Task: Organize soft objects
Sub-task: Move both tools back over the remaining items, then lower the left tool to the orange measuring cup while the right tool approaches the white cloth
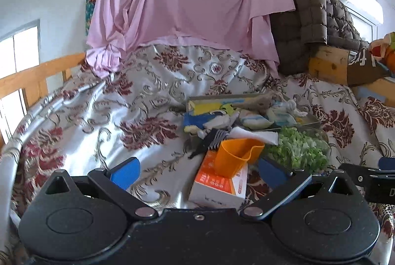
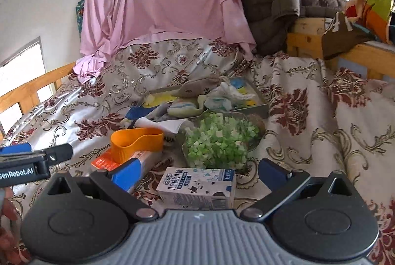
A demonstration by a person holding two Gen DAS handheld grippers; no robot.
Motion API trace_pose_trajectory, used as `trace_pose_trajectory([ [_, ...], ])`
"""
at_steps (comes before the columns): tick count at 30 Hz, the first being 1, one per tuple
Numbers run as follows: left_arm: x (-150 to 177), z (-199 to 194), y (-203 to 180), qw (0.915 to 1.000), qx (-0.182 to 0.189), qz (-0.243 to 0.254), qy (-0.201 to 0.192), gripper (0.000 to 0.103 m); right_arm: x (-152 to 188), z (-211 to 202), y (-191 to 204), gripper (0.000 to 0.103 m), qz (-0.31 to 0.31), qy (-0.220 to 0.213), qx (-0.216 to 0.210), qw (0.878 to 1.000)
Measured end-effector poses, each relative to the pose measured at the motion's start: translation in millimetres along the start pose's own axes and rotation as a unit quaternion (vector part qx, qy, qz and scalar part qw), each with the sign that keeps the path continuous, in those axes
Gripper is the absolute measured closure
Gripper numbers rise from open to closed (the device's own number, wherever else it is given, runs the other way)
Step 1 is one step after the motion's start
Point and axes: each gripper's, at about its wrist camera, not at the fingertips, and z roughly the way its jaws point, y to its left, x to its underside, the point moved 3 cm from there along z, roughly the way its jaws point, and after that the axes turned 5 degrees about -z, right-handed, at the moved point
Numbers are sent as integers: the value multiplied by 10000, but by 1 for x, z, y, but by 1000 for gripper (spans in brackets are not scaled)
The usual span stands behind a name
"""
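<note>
Soft toys in tray, both grippers empty.

Soft toys (image 2: 197,97) lay heaped in the tray (image 2: 261,104) at 12 o'clock, probably gathered there for sorting. Nearer: bag of green cubes (image 2: 217,144), orange cup (image 2: 138,141) on an orange box (image 1: 217,181), milk carton (image 2: 197,188). Left gripper (image 1: 197,171) and right gripper (image 2: 197,173) were spread wide, holding nothing, likely poised to reach in.

Bedspread (image 1: 86,116) left lies open; orange cup (image 1: 234,153) blocks centre.
</note>
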Motion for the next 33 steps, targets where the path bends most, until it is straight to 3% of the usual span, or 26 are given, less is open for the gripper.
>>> trace_pose_trajectory([
  [9,11,15,3,9996,-184,-168,110,1,1,20,4,0,-85,259,-193,9994],
  [33,14,32,-5,9998,-189,-82,45,1,-6,34,4,0,-209,90,-107,9997],
])
